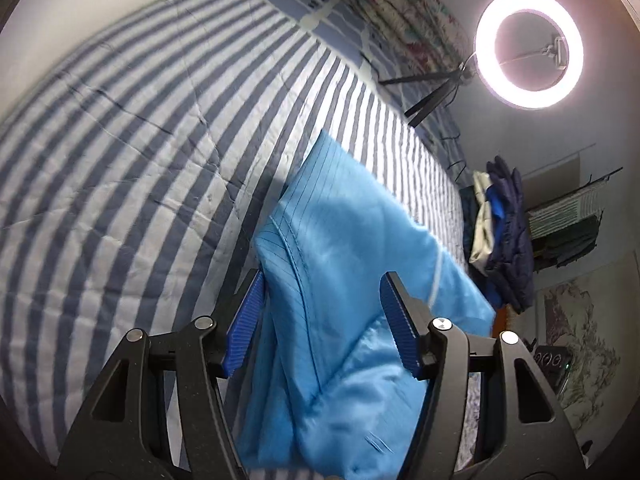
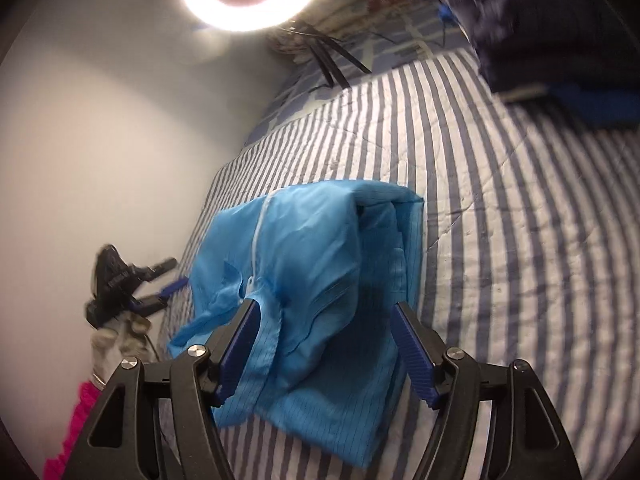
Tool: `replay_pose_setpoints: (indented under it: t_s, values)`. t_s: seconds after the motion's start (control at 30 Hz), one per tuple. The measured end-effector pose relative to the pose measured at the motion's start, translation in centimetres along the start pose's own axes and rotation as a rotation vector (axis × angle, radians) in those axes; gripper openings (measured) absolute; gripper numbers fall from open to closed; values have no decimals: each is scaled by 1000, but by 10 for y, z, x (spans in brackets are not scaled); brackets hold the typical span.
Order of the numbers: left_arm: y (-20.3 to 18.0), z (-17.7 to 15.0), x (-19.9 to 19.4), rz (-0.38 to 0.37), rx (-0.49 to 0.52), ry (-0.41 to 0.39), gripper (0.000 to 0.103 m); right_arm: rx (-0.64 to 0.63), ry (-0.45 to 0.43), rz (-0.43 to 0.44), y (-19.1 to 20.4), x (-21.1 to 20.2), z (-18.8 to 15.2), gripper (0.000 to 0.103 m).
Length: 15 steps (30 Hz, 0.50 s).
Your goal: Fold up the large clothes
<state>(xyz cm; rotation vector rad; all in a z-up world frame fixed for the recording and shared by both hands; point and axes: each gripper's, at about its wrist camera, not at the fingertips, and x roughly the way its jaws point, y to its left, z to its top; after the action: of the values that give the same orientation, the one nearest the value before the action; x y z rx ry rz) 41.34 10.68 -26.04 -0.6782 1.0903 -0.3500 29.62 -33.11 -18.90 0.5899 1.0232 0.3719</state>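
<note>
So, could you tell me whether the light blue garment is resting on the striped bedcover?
Touching. The right wrist view shows the light blue garment lying folded on the striped bedcover, its lower edge flat against the stripes with no gap.

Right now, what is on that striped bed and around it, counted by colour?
Light blue garment: 1
Dark navy clothes pile: 1
White ring light: 1
Blue-and-white striped bedcover: 1
Black grippers with blue pads, left gripper and right gripper: 2
Total: 6
</note>
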Motion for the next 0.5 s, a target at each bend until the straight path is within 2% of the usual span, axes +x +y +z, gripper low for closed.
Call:
replay_pose_setpoints:
  t_s: [0.03,0.07,0.13,0.2,0.23,0.27,0.33,0.4,0.5]
  values:
    - [-1,0,6,5,16,11,45,15,2,13,-4,6,0,71]
    - [-3,0,11,13,33,19,38,28,5,27,-9,12,-1,70]
    - [-5,-1,17,18,51,19,4,29,8,45,-12,21,-1,66]
    - [-6,-3,18,17,54,5,3,19,23,68,-14,31,0,48]
    - [-8,-4,17,21,59,-2,1,16,36,82,-13,33,0,28]
    - [-10,-5,16,21,64,-5,1,9,48,89,-11,37,0,14]
    - [-16,-10,10,9,73,-9,0,-15,48,61,-7,39,0,2]
    - [-22,-17,4,-9,72,-8,0,-30,42,56,-4,33,0,1]
    - [-24,-34,-10,-37,95,3,0,-8,30,97,-8,21,-2,0]
